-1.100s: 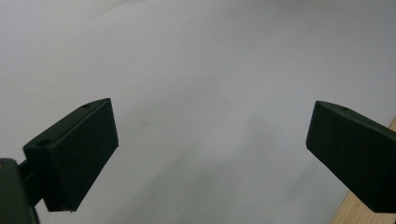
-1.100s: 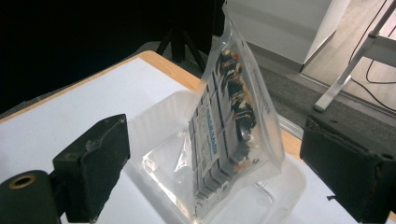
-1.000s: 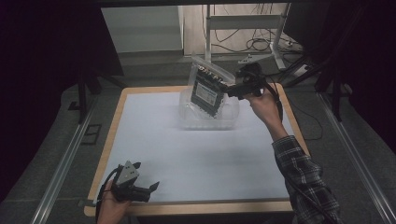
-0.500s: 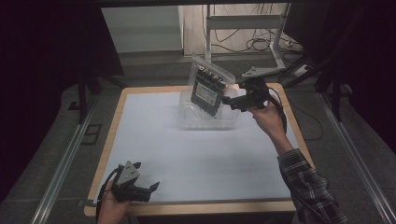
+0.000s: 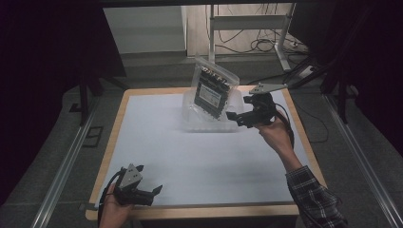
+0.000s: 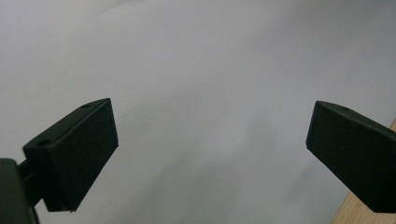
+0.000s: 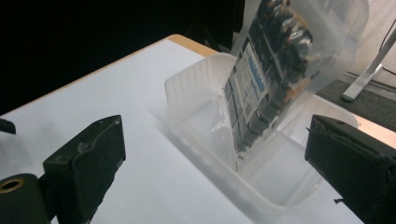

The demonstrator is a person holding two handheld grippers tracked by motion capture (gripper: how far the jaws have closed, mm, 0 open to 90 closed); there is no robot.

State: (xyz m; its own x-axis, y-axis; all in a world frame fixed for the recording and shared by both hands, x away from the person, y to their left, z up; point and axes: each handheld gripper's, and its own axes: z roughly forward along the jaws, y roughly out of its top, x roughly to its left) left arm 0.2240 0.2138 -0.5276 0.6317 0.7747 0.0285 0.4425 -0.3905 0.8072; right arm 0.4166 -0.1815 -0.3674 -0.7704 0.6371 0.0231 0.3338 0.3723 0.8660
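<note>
A clear plastic bag [image 5: 215,89] with a dark labelled item inside stands tilted in a clear plastic tub [image 5: 209,121] at the back of the table. In the right gripper view the bag [image 7: 275,70] leans in the tub [image 7: 219,154] ahead of the jaws. My right gripper [image 5: 235,117] is open just right of the tub, apart from the bag, with nothing between its jaws [image 7: 219,163]. My left gripper [image 5: 154,191] rests open near the front left corner, its jaws wide over bare white surface [image 6: 210,144].
The white table top [image 5: 190,156] has a wooden rim [image 5: 199,211]. Metal rails [image 5: 62,166] run along both sides of the table. Cables and a desk frame [image 5: 256,42] lie on the floor behind.
My right gripper has let go of the bag and drawn back to the right and nearer. The bag stays leaning in the tub. The left gripper has not moved.
</note>
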